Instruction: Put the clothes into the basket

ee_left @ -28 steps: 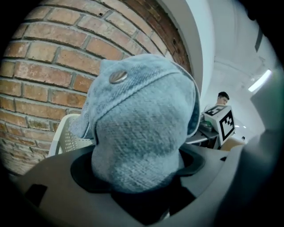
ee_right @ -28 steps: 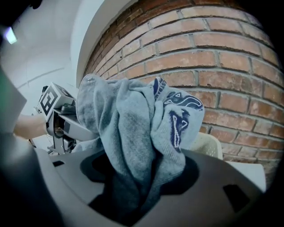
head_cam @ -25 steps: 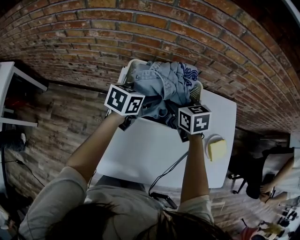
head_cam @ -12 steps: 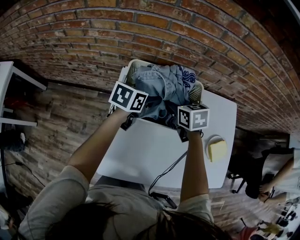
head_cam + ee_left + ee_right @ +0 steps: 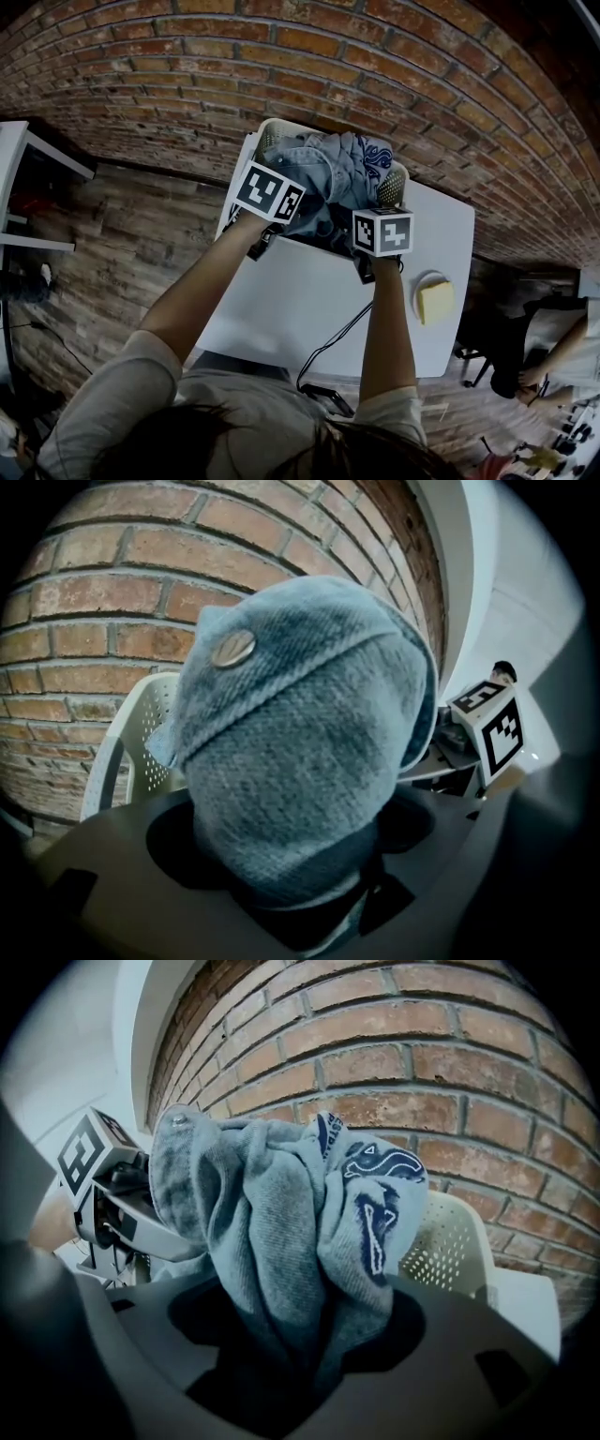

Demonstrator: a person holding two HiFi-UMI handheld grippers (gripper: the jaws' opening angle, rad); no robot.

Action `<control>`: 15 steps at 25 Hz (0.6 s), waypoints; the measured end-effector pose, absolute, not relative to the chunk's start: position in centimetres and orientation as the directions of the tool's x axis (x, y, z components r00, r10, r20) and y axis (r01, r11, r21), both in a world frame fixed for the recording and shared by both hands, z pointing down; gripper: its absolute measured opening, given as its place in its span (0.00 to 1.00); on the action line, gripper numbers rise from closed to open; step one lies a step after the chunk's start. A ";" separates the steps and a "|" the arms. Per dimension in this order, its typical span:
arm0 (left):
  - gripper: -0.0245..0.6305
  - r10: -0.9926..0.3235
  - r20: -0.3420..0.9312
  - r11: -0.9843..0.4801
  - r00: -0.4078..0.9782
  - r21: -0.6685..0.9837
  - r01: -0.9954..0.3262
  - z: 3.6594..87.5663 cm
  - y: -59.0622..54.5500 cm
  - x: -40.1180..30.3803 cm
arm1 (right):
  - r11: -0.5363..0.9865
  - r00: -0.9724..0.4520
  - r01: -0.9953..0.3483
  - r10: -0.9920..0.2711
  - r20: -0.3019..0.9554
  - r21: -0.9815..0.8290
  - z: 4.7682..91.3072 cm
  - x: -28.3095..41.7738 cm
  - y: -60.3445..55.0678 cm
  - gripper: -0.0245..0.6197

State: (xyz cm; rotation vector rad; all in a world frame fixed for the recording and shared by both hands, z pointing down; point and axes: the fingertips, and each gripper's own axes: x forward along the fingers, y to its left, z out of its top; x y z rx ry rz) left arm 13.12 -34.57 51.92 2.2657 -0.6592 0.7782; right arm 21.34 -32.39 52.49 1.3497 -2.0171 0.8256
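Both grippers are clamped on cloth: the left gripper (image 5: 277,208) bites a thick fold of the denim bundle (image 5: 323,169), the fold with a metal button (image 5: 232,649) on it, and the right gripper (image 5: 367,225) pinches a bunch of the same blue-grey fabric where a dark navy print (image 5: 370,1199) shows. From where I stand, the person's bare forearms reach out over a white table (image 5: 309,309), with a dark cable (image 5: 337,342) trailing across its near half and a small plate (image 5: 427,277) holding a yellow block (image 5: 433,300) off to the right. Beyond the grippers the bundle sits heaped in the white perforated basket (image 5: 394,183) at the table's far edge, piled above the rim, and behind that stands the brick wall (image 5: 281,56). By my reckoning the job is close to finished: the clothing is over and largely inside the basket, and I see no other garment lying on the table. What seems left is to let go with both grippers and draw them back, perhaps after pressing the heap lower. Counting up: two grippers, one basket, one table, one plate with one yellow block, one cable, and one mass of denim; whether that mass is a single garment or two tangled together I cannot tell.
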 end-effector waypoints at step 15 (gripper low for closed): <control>0.75 -0.259 0.756 -0.666 0.601 0.311 -0.678 53.4 -34.8 12.5 | 0.239 -0.270 -0.957 -0.521 0.810 -0.165 54.1 22.6 -31.7 0.64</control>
